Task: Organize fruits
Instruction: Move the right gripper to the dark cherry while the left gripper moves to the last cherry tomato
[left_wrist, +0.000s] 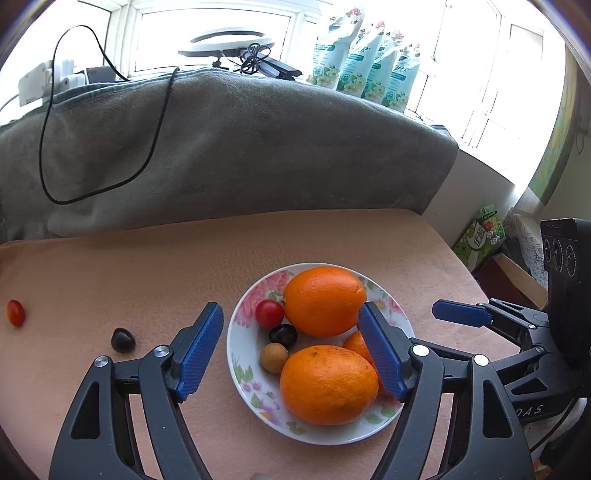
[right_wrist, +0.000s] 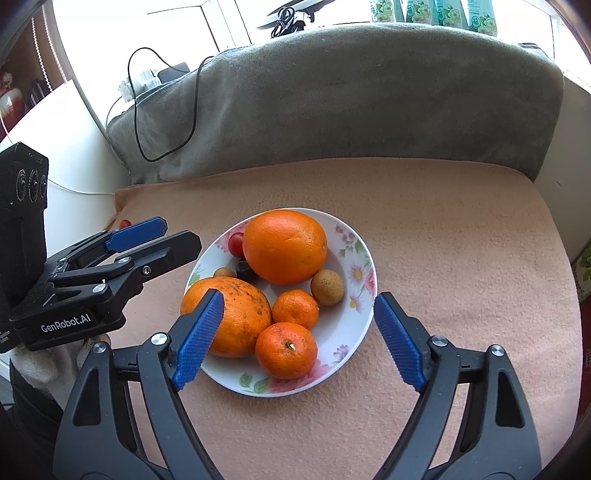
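Observation:
A flowered plate (left_wrist: 236, 354) on the peach cloth holds two big oranges (left_wrist: 324, 301) (left_wrist: 328, 384), a cherry tomato (left_wrist: 269, 313), a dark plum-like fruit (left_wrist: 282, 334) and a longan (left_wrist: 274, 357). The right wrist view adds two tangerines (right_wrist: 295, 308) (right_wrist: 286, 350) and a second longan (right_wrist: 327, 287). Off the plate to the left lie another cherry tomato (left_wrist: 15, 313) and a dark fruit (left_wrist: 123, 339). My left gripper (left_wrist: 289, 306) hovers open over the plate's near-left side, holding nothing. My right gripper (right_wrist: 301, 296) is open above the tangerines, also holding nothing.
A grey cushion (left_wrist: 221, 147) with a black cable (left_wrist: 48, 177) draped over it rises behind the peach cloth (left_wrist: 129, 266). Green packets (left_wrist: 362, 55) stand on the windowsill. A green box (left_wrist: 480, 240) sits past the cloth's right edge.

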